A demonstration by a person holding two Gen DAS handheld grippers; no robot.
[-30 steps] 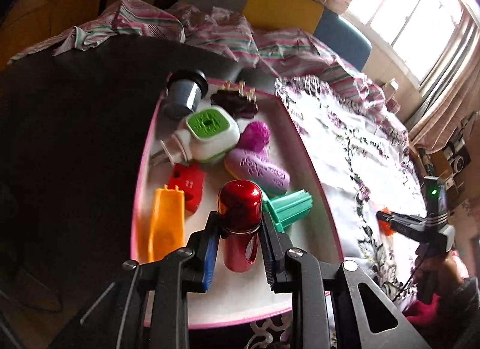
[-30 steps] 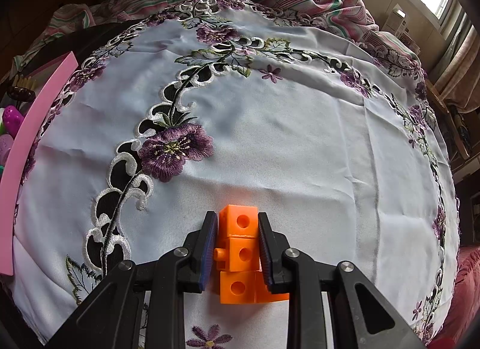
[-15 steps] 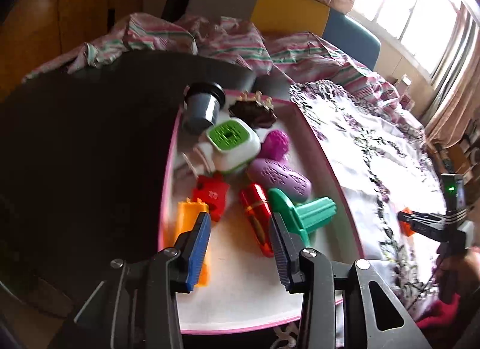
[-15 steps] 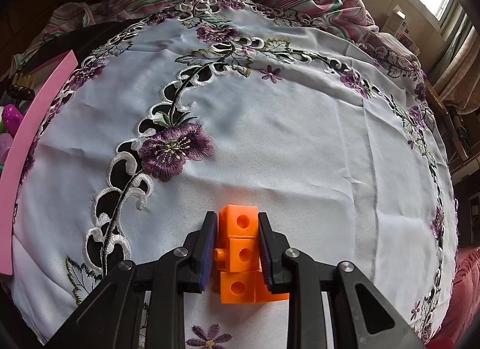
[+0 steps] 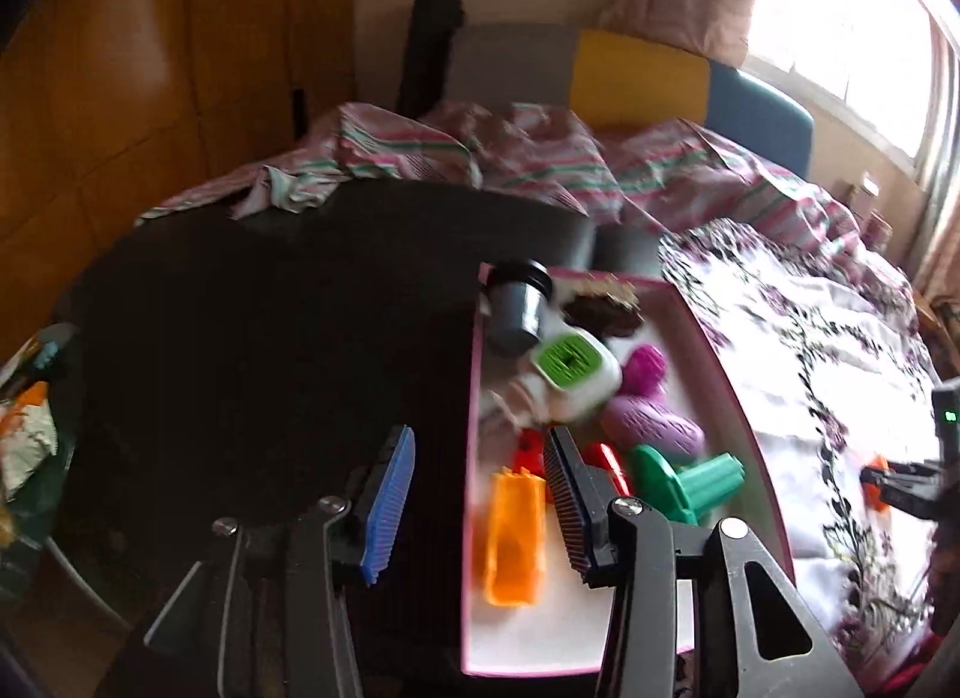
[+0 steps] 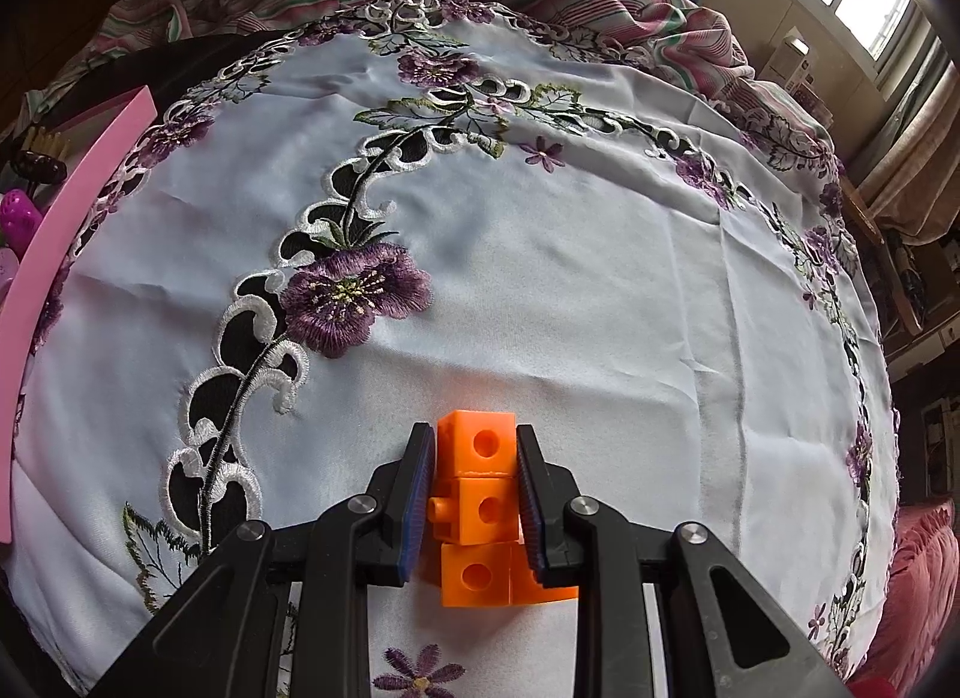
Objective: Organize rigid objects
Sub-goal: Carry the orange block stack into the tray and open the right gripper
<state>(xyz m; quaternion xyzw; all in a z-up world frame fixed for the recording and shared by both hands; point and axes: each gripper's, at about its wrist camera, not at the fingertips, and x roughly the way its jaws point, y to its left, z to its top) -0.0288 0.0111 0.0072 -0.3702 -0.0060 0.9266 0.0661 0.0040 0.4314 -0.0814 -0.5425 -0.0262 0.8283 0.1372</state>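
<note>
A pink-rimmed tray holds several objects: a grey cup, a white and green box, a purple oval piece, a green piece, an orange block and a red cylinder. My left gripper is open and empty, above the tray's left edge. My right gripper is shut on a stack of orange cubes resting on the white embroidered tablecloth. The right gripper also shows in the left wrist view.
The tray's pink edge lies at the far left of the right wrist view. A dark tabletop lies left of the tray. Striped fabric is piled behind the table. A window is at the back right.
My left gripper let go of the red cylinder, which now lies in the tray, then opened wider, pulled back and swung left. The right gripper has not moved.
</note>
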